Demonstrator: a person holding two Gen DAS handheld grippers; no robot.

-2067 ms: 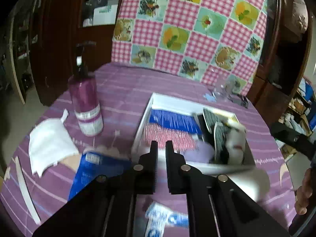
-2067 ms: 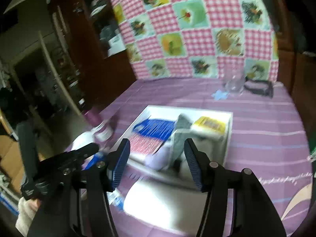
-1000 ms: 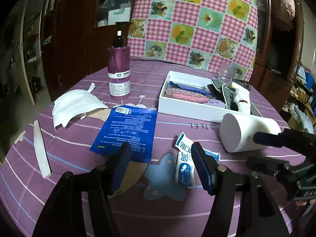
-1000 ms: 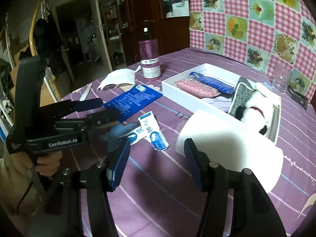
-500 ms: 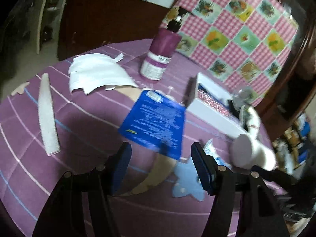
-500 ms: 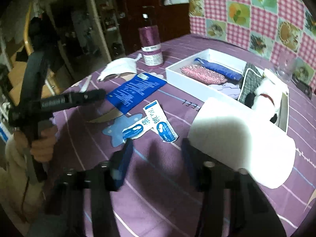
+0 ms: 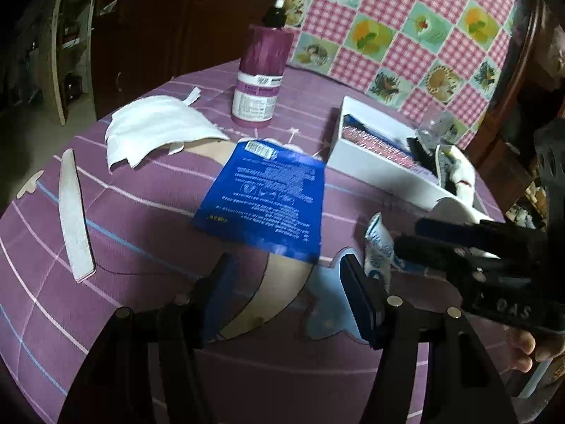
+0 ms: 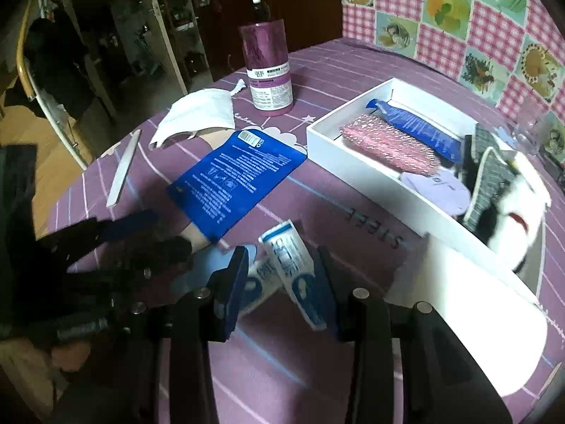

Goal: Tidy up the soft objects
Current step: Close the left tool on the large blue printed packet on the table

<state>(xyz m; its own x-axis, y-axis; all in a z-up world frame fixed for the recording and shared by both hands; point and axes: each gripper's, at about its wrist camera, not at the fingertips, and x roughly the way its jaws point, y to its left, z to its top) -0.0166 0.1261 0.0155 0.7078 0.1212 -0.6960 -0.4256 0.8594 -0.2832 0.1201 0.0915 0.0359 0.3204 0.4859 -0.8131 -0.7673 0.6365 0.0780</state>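
A flat blue pouch (image 7: 265,198) lies on the purple tablecloth; it also shows in the right wrist view (image 8: 233,173). My left gripper (image 7: 287,275) is open and empty, its fingers either side of the pouch's near edge. Small white-and-blue sachets (image 8: 286,261) lie beside it, also seen in the left wrist view (image 7: 379,247). My right gripper (image 8: 280,275) is open, its fingers straddling the sachets. A white face mask (image 7: 159,127) lies at the left. A white box (image 8: 356,173) holds a pink pouch, a blue pouch, a lilac item and grey-and-white fabric.
A purple pump bottle (image 7: 261,81) stands behind the mask. A white nail file (image 7: 72,215) lies at the left edge. A white roll (image 8: 487,318) lies in front of the box. A clear glass (image 8: 529,127) stands behind the box. A chequered cloth hangs at the back.
My left gripper has come closer to the blue pouch. My right gripper has dropped lower and forward over the sachets, and its fingers stand slightly wider apart.
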